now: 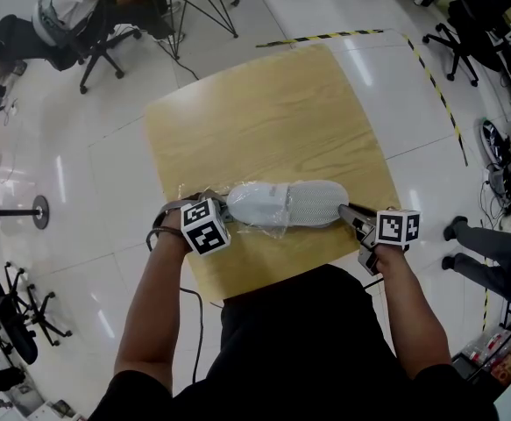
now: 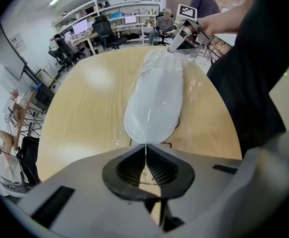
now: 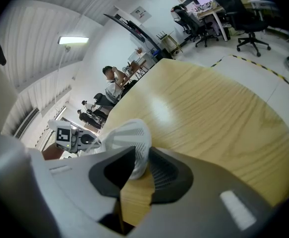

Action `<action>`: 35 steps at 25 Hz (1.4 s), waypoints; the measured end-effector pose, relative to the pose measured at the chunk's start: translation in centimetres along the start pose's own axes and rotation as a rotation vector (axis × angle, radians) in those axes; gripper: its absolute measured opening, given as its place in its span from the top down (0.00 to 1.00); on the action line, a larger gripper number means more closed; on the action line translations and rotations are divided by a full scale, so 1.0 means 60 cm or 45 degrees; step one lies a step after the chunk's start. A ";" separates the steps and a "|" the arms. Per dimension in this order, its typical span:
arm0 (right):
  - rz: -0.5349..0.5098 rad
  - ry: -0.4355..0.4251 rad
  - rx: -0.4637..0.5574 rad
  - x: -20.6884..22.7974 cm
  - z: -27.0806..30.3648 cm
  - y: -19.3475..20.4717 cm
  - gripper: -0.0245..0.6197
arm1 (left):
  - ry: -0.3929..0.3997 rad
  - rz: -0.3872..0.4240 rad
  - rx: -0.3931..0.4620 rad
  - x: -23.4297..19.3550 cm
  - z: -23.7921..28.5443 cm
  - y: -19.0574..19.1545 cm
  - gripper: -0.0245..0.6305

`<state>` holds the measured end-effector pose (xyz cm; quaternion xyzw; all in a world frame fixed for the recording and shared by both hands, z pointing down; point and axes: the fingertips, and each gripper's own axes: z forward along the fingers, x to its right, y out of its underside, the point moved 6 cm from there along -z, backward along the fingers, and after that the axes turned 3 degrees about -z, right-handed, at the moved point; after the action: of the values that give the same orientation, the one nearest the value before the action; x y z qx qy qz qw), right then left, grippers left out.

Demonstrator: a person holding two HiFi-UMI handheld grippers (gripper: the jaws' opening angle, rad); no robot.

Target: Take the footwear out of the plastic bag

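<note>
A white mesh shoe point(image 1: 292, 203) lies on its side in a clear plastic bag point(image 1: 264, 227) near the front edge of the wooden table point(image 1: 264, 121). My left gripper point(image 1: 223, 210) points steeply down at the shoe's left end. In the left gripper view it point(image 2: 145, 150) is shut on a thin fold of the bag point(image 2: 145, 146), with the wrapped shoe point(image 2: 156, 95) stretching away toward the right gripper point(image 2: 178, 42). My right gripper point(image 1: 350, 214) is at the shoe's right end. In the right gripper view its jaws point(image 3: 137, 167) pinch the shoe's mesh tip point(image 3: 130, 139).
The table's front edge runs just under both grippers, against the person's body. Black office chairs point(image 1: 102, 46) and a seated person stand at the back left. Yellow-black floor tape point(image 1: 325, 36) runs behind the table, and a person's legs point(image 1: 492, 248) show at the right.
</note>
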<state>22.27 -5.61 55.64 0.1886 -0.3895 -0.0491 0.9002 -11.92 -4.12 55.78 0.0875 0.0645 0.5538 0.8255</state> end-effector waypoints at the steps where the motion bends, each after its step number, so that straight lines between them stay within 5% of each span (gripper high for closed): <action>1: 0.000 0.003 0.001 0.001 -0.002 0.000 0.82 | -0.005 -0.002 -0.003 -0.002 0.000 0.002 0.94; 35: 0.032 0.095 0.032 0.051 -0.077 0.010 0.82 | -0.114 -0.081 -0.085 -0.018 0.002 0.020 0.94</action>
<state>27.69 -4.38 55.08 0.1965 -0.3585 -0.0257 0.9123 -13.37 -4.66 56.14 0.0827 0.0116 0.5248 0.8472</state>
